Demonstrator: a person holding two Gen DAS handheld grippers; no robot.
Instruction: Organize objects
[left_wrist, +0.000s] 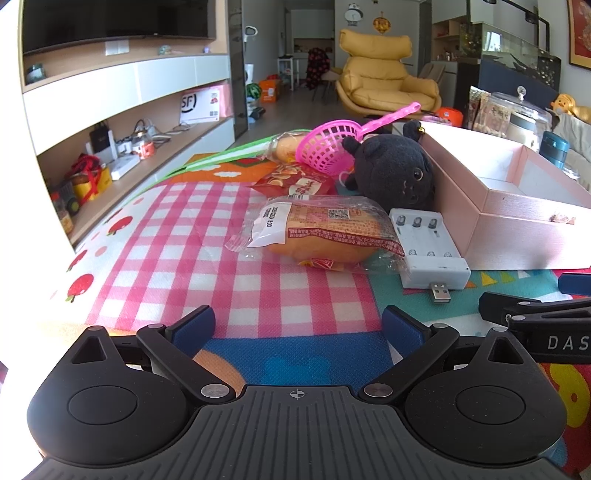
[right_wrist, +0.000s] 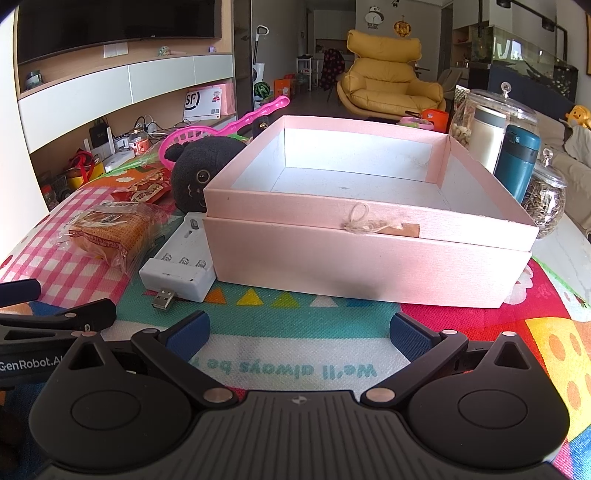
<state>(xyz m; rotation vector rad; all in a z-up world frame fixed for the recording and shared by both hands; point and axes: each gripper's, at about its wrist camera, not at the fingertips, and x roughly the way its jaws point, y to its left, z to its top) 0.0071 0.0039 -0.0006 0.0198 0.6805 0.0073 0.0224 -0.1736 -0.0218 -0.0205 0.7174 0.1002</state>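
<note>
An open pink box (right_wrist: 369, 254) stands on the mat, with nothing visible inside it; it also shows in the left wrist view (left_wrist: 517, 229). Left of it lie a white battery charger (left_wrist: 428, 251) (right_wrist: 177, 262), a wrapped bread (left_wrist: 325, 232) (right_wrist: 107, 229), a black plush cat (left_wrist: 395, 173) (right_wrist: 199, 173), a red snack packet (left_wrist: 295, 182) (right_wrist: 147, 190) and a pink toy basket scoop (left_wrist: 328, 147) (right_wrist: 221, 127). My left gripper (left_wrist: 298, 325) is open and empty, in front of the bread. My right gripper (right_wrist: 299, 328) is open and empty, in front of the box.
A colourful play mat (right_wrist: 295, 354) covers the table. Glass jars (right_wrist: 495, 122) and a teal bottle (right_wrist: 517, 162) stand behind the box at the right. A second bread (left_wrist: 284, 147) lies at the back. Shelves (left_wrist: 122, 122) run along the left.
</note>
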